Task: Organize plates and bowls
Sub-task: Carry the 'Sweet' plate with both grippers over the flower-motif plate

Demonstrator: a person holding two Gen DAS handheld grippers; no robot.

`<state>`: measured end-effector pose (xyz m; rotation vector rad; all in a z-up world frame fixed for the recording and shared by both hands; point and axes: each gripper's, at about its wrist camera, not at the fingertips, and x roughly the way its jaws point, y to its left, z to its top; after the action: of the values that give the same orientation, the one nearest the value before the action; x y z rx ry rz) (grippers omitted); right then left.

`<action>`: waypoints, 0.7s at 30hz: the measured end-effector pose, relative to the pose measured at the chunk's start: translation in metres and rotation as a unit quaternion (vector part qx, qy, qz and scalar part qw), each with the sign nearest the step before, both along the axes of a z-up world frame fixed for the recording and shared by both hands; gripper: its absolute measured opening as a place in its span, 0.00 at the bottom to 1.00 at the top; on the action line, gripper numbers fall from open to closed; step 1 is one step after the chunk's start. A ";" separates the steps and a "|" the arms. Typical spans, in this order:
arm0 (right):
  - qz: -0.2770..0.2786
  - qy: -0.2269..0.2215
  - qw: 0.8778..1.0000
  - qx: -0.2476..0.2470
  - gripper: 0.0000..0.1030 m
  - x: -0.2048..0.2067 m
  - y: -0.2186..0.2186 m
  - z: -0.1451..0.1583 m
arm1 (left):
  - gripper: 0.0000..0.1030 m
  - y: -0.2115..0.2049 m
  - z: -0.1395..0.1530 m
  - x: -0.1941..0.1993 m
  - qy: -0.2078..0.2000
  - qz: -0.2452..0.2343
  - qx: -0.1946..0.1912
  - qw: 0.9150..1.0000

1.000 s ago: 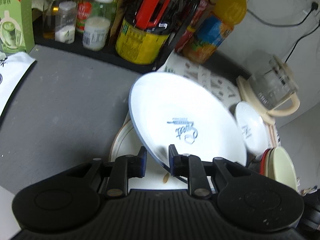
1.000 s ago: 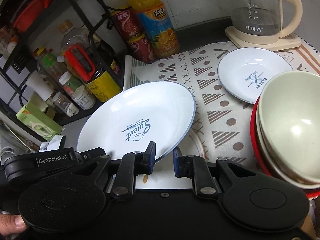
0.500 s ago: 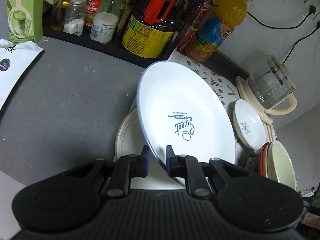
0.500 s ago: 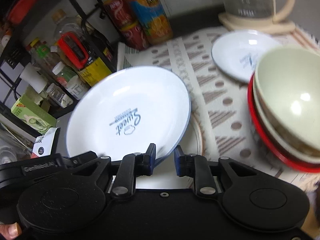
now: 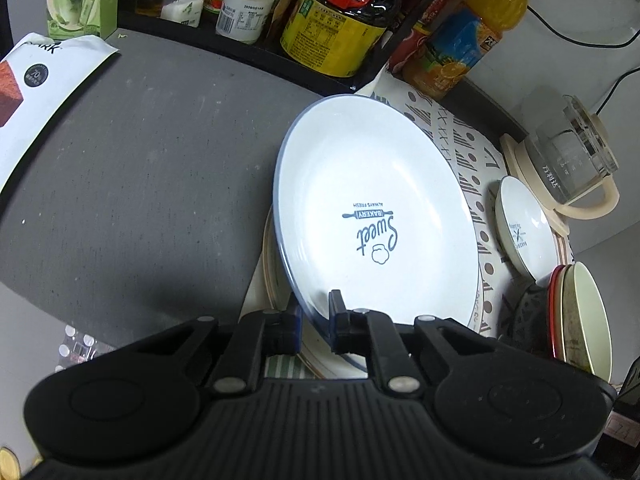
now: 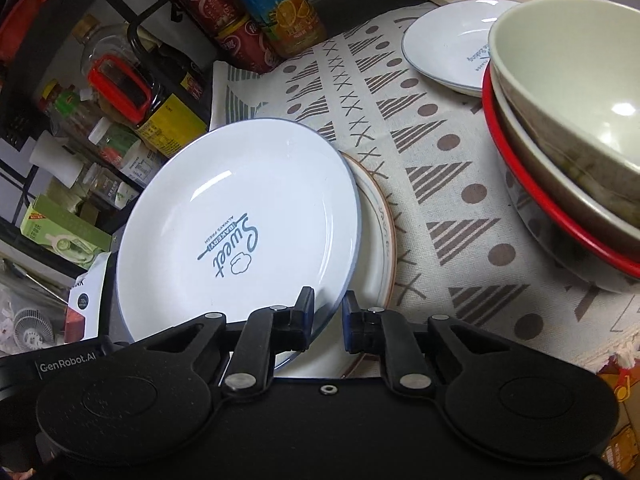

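A large white blue-rimmed plate (image 5: pixel 372 200) printed "Sweet Bakery" is held tilted above a gold-rimmed plate (image 5: pixel 272 264) on the patterned cloth. My left gripper (image 5: pixel 314 312) is shut on the large plate's near rim. My right gripper (image 6: pixel 328 312) straddles the same plate's (image 6: pixel 240 216) rim at its right side, the jaws a little apart. The gold-rimmed plate (image 6: pixel 380 220) lies under it. A small white plate (image 6: pixel 448 44) lies at the back. A stack of bowls (image 6: pixel 568 120), cream on red-rimmed, stands at the right.
A rack of bottles and jars (image 5: pixel 328 8) lines the back of the grey counter (image 5: pixel 140 168). An orange juice bottle (image 5: pixel 460 40) and red cans (image 6: pixel 232 32) stand beside it. A glass kettle (image 5: pixel 572 160) sits at the back right. A white package (image 5: pixel 36 92) lies at the left.
The large plate has been lowered and moved toward the gold-rimmed plate, with both grippers moving along with it. The bowls and small plate have not moved.
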<state>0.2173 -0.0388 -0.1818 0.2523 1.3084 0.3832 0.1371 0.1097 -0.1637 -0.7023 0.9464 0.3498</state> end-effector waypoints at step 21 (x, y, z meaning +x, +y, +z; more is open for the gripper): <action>0.028 -0.019 0.999 -0.042 0.13 -0.009 -0.012 0.019 | 0.13 -0.017 0.006 -0.005 0.033 -0.015 -0.011 0.999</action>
<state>0.2084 -0.0503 -0.1624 0.1369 1.2937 0.3772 0.1325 0.0929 -0.1578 -0.7005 1.0233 0.3377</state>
